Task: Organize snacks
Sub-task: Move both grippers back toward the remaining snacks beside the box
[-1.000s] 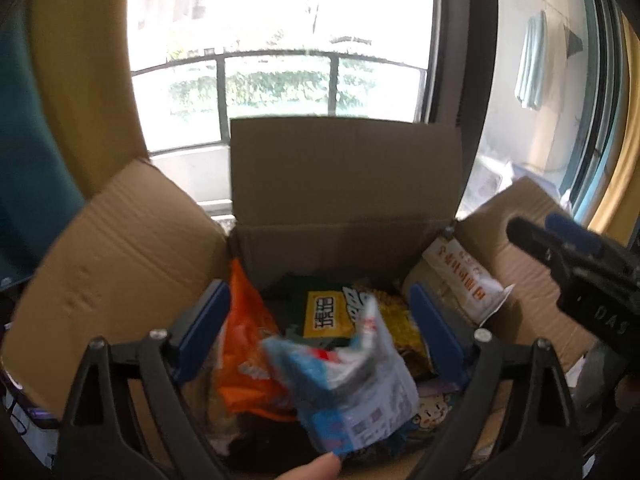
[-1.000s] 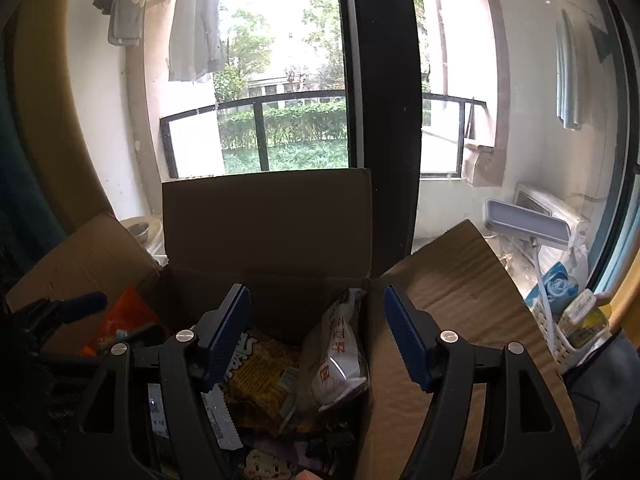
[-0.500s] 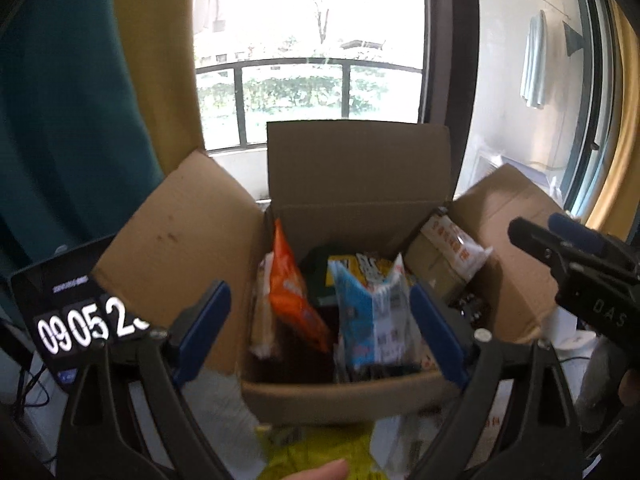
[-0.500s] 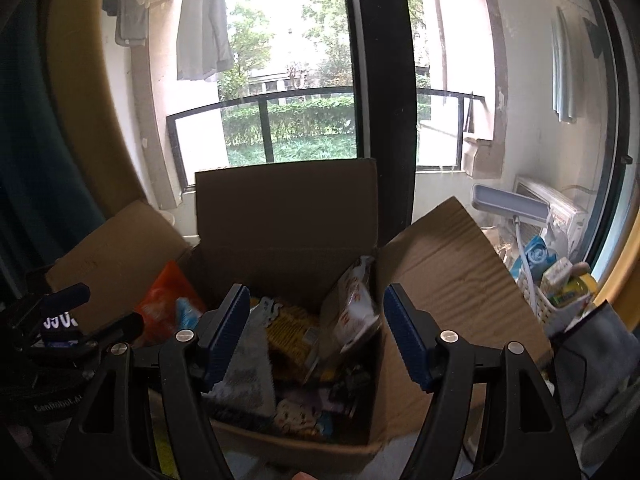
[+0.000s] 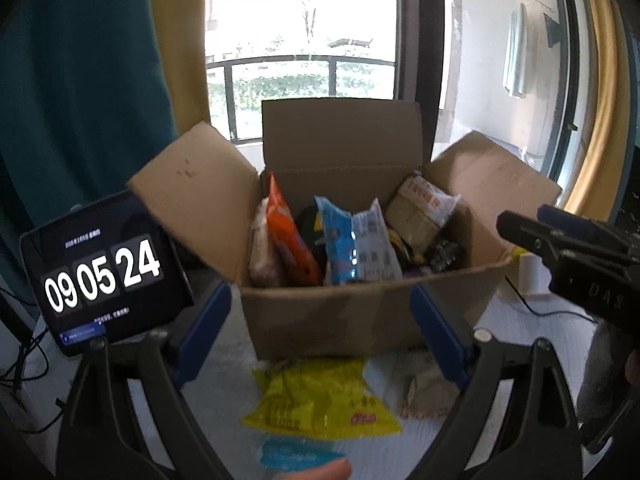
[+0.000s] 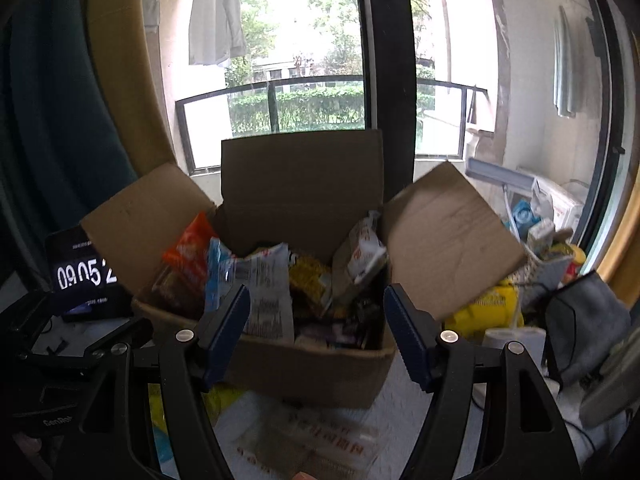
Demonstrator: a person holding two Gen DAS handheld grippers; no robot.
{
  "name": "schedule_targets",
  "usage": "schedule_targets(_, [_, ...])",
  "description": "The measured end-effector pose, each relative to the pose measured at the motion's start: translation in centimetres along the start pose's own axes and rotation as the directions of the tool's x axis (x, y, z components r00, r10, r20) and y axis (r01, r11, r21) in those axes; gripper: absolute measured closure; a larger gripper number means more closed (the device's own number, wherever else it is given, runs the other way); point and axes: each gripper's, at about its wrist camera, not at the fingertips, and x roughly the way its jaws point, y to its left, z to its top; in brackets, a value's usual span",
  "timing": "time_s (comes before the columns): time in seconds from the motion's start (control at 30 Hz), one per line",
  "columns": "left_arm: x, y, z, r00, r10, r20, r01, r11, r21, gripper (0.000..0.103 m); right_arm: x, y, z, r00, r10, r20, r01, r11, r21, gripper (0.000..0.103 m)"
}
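An open cardboard box stands on the white table, flaps spread. Inside stand an orange snack bag, a blue-and-white packet, a beige packet and several more. In front of the box lie a yellow bag, a small blue packet and a pale brown packet. My left gripper is open and empty, short of the box. My right gripper is open and empty too; it shows at the right of the left wrist view.
A tablet showing a clock stands left of the box. At the right are a white roll, a yellow bag, a grey pouch and a basket of items. Curtains and a window lie behind.
Both grippers have drawn back from above the box; the box now looks smaller and its whole front wall shows, with the packets on the table in front coming into view. Jaws unchanged.
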Motion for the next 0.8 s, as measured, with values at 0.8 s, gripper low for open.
schedule_targets(0.8, [0.7,1.7,-8.3,0.994,0.033,-0.101,-0.028,0.998,0.056,0.011,-0.7,-3.6,-8.0,0.994,-0.021,-0.109,0.023,1.0,0.02,0.03])
